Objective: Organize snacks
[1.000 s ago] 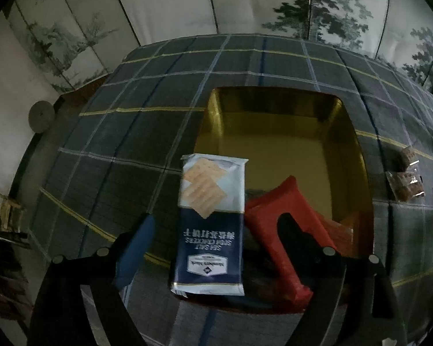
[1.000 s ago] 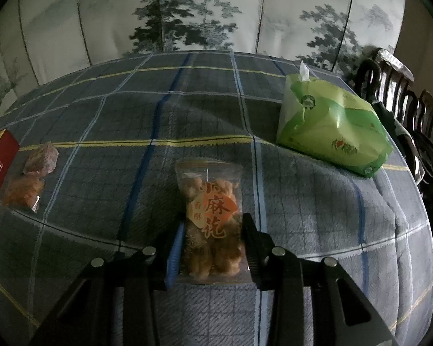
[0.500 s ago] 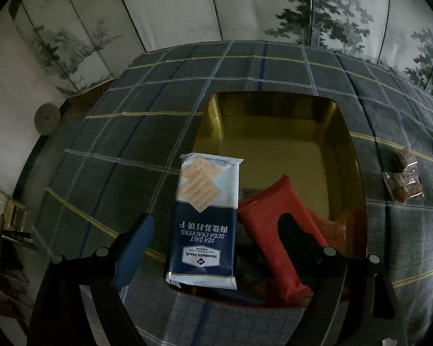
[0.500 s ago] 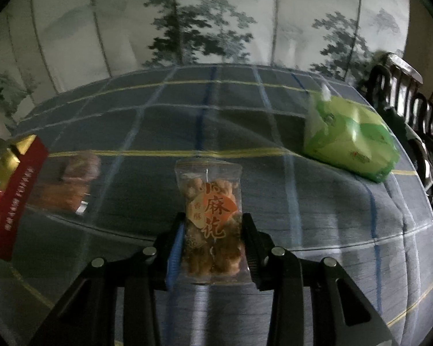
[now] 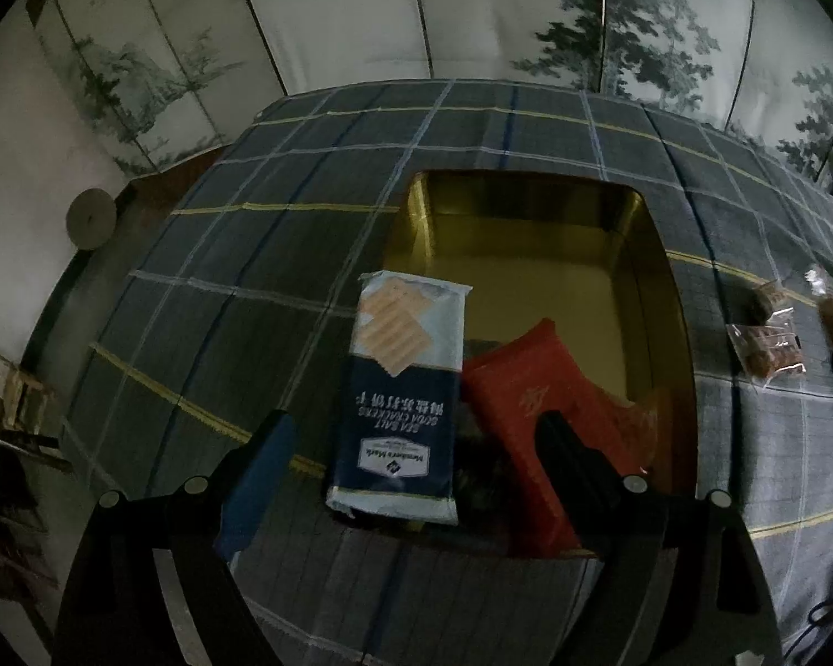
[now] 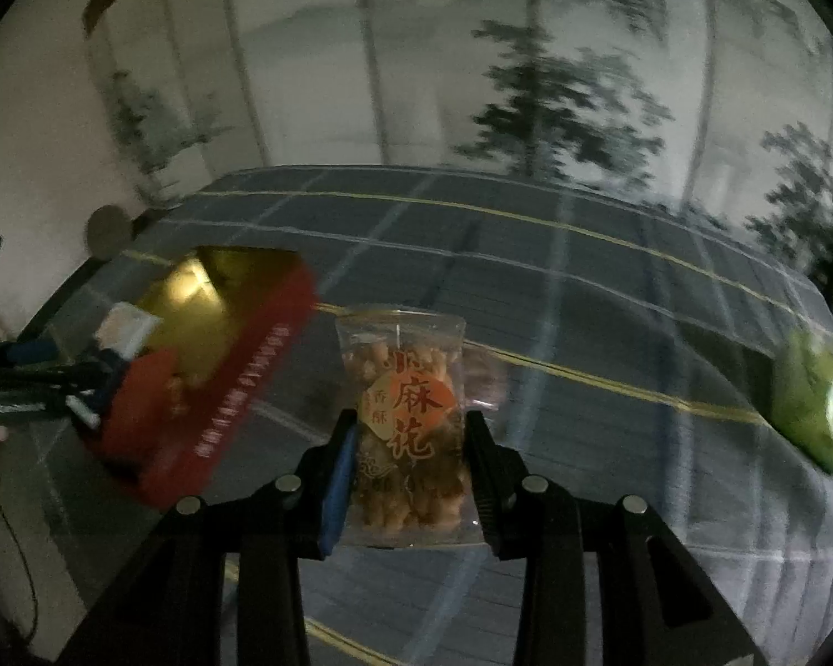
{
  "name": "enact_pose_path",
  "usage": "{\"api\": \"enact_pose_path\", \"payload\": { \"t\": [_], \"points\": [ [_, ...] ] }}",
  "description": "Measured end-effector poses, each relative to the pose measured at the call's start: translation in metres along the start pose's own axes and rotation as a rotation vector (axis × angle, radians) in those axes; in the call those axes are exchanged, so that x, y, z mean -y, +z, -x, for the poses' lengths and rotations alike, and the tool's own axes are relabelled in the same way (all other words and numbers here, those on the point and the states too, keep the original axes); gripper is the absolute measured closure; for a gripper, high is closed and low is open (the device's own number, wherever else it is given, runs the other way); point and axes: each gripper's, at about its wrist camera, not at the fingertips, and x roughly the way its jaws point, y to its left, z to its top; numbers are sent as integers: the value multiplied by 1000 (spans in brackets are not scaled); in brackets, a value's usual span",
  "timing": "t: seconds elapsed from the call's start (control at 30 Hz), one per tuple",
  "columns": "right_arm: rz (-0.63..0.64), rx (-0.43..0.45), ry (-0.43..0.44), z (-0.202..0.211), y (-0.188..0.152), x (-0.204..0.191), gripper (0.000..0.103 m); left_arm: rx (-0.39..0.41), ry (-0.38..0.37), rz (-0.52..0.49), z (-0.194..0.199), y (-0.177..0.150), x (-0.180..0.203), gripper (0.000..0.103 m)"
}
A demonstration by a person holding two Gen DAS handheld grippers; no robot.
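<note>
Tablecloth (image 5: 283,255) in plaid covers table before painted tree screen (image 5: 416,16).

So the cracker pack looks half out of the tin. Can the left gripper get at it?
Probably yes: the left gripper is open and the cracker pack lies between its fingers, uncovered, beside the red packet.

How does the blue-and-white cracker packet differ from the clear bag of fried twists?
The blue-and-white cracker packet is opaque and lies over the gold tin's edge, ungripped. The clear bag of fried twists shows its contents and is clamped in the right gripper. Both are sealed snacks.
</note>
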Motion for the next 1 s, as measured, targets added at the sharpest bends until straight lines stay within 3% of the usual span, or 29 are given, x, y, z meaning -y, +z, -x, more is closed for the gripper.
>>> {"api": "enact_pose_path", "payload": {
  "t": [0.43,0.67,1.0],
  "points": [
    [134,-29,133,-24,11,-89,65,15,-6,71,19,-9,-30,17],
    [198,-34,169,-37,22,-126,65,19,3,178,28,-15,-67,16],
    [229,-76,177,-70,29,-162,65,0,24,236,25,-24,-96,16]
  ]
}}
